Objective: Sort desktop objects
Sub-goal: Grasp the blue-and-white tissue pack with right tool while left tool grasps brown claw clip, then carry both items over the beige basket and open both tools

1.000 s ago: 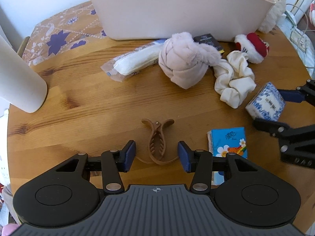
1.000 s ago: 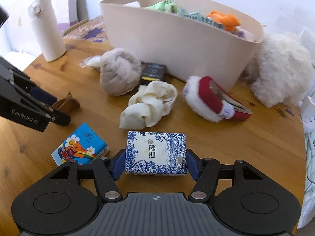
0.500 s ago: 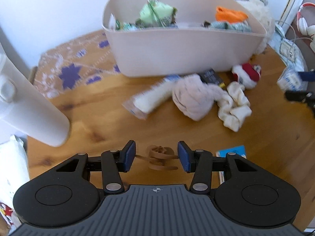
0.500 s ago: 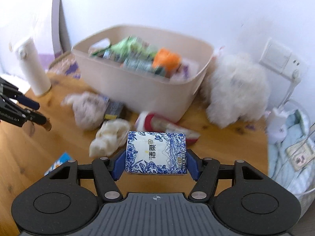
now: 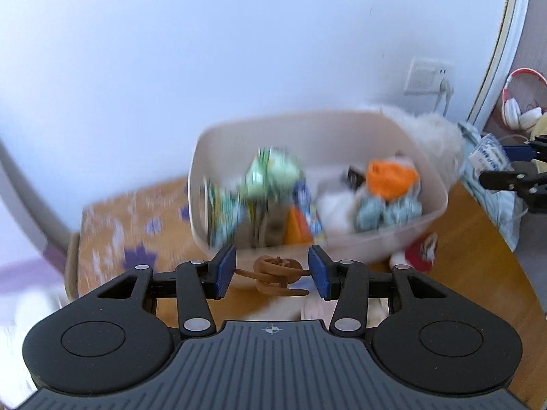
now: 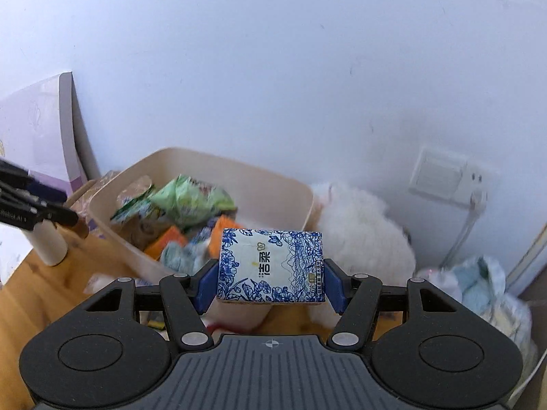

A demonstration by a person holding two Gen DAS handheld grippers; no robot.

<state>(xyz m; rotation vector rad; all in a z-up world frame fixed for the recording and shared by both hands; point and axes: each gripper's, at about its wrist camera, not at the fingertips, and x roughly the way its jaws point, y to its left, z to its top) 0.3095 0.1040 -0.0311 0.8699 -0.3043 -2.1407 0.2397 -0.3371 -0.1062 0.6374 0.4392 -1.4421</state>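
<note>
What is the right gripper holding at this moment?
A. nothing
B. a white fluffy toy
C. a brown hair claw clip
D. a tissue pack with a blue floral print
D: in the right wrist view the right gripper has both blue pads pressed on the sides of the blue floral tissue pack, which is lifted in front of the beige bin.

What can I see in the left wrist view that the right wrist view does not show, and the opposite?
Only the left wrist view shows the brown hair claw clip held between the left gripper's pads, and red-and-white headphones at the right edge.

Only the right wrist view shows the white bottle on the table and the printed face of the blue-and-white tissue pack clamped in the right gripper.

Both show the beige bin full of items, the fluffy white toy and the wall socket.
</note>
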